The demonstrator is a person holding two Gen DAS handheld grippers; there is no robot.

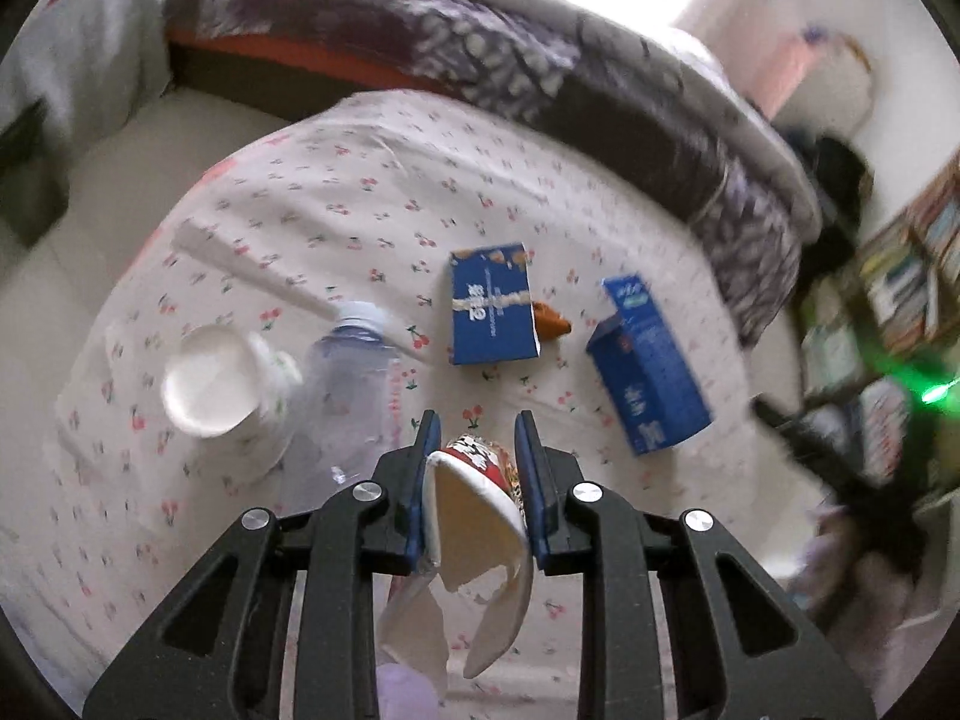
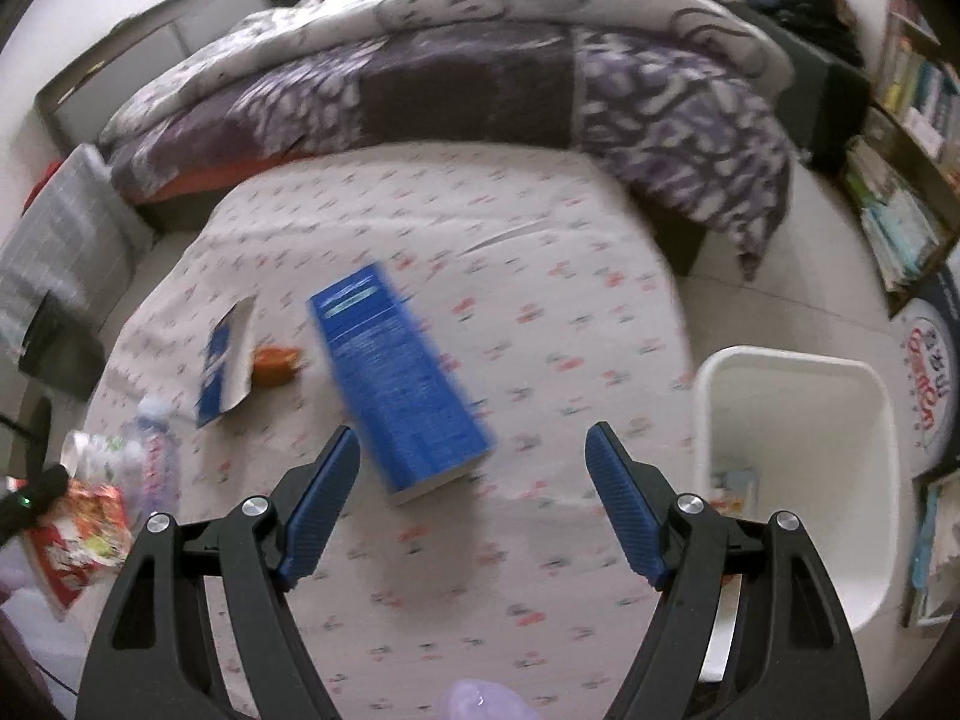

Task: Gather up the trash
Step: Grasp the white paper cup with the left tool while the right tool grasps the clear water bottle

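The left gripper (image 1: 477, 468) is clamped on a crushed red-and-white paper cup (image 1: 480, 498), its torn white rim hanging down between the fingers and off the cloth, so this piece of trash is already in hand. What matters next is the way to the white bin (image 2: 792, 372), which stands at the right edge of the cherry-print sheet (image 2: 540, 300), just beside the right gripper (image 2: 474, 480) and on the far side of it from the left hand; the cup would have to cross the whole spread to get there. The right gripper stands with its jaws wide apart and nothing between them, hovering just short of the tall blue carton (image 2: 402, 384), whose long axis runs from near the left fingertip away and up-left, roughly in line with the fingers rather than across them; a wrist turn looks needed to pinch it across the narrow faces. From the left wrist view, nearest on the left lie a clear plastic bottle (image 1: 354, 372) and a white paper cup (image 1: 210, 384) on its side, touching each other. Further out lie a flat blue box (image 1: 492, 312) with an orange scrap (image 1: 552, 318) at its right edge, and the blue carton to the right. Beyond, a purple patterned quilt (image 1: 480, 60) heaps along the far side, clear of the path.
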